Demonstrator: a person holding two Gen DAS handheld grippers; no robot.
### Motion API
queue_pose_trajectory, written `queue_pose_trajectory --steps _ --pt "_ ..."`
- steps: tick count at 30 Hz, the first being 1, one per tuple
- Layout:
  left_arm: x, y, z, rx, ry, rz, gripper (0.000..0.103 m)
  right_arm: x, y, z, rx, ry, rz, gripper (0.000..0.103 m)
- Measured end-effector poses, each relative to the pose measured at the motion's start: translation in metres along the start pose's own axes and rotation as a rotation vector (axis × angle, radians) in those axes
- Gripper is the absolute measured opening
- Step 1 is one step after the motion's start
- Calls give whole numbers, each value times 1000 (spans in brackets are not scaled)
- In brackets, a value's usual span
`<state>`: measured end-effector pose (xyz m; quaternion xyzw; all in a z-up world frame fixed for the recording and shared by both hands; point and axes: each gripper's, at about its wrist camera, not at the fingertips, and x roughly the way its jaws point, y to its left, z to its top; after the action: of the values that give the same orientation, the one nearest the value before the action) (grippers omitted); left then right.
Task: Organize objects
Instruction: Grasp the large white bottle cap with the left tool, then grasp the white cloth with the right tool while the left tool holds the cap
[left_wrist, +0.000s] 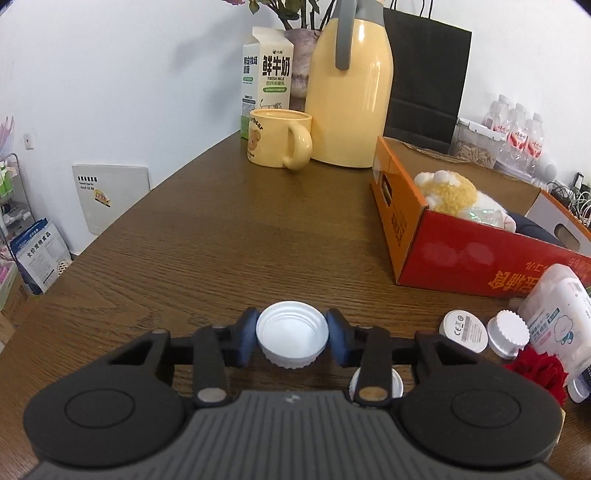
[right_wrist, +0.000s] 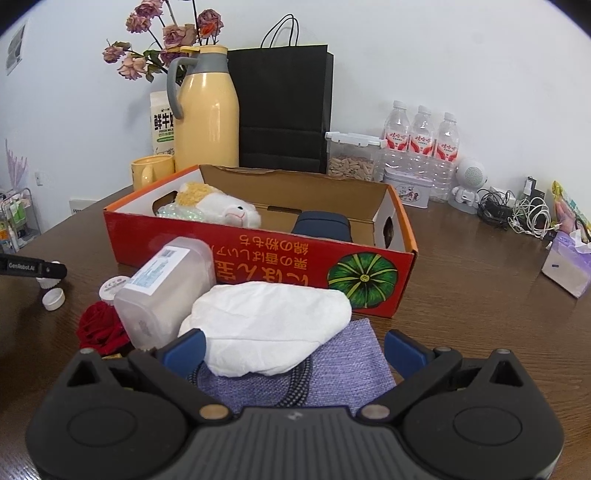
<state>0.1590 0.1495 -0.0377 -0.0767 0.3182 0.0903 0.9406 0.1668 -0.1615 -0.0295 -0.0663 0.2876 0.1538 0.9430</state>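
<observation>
**White cap clamped in the left fingers, right fingers spread wide**

White plastic, ribbed round its rim, the bottle cap (left_wrist: 291, 334) sits open side up between the blue pads of the left gripper (left_wrist: 291, 338), which press on it from both sides just over the wooden worktop (left_wrist: 221, 240). A second white cap (left_wrist: 395, 382) lies on the wood under the gripper's right finger, partly hidden. To the right lie a flat white disc (left_wrist: 463, 330) and a white ribbed lid (left_wrist: 509, 334) just beside it, then a clear plastic tub (left_wrist: 557, 314) on its side and a red fabric rose (left_wrist: 541, 373) touching it.

Behind these stands an orange and red cardboard box (left_wrist: 461, 258), open at the top, with a plush toy (left_wrist: 448, 192) inside. At the far edge are a yellow mug (left_wrist: 277, 138), a milk carton (left_wrist: 266, 81) and a yellow flask (left_wrist: 349, 92), with a black paper bag (left_wrist: 424, 81) by the wall.

The right gripper (right_wrist: 295, 350) hovers with its fingers released and gripping nothing; between them lie a white cloth (right_wrist: 266, 321) and a purple fabric pouch (right_wrist: 343, 369) beneath it.
</observation>
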Motion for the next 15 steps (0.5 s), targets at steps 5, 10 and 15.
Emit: queue_pose_trajectory --steps 5,10,15 --pt "-4 -2 -2 8 -28 9 41 0 -1 -1 1 -6 2 103" --pt "-9 -1 -3 -6 -68 41 41 0 -3 -1 -2 -17 9 103" --pt "-12 -2 -4 -7 -92 63 41 5 3 3 -48 -26 33 103"
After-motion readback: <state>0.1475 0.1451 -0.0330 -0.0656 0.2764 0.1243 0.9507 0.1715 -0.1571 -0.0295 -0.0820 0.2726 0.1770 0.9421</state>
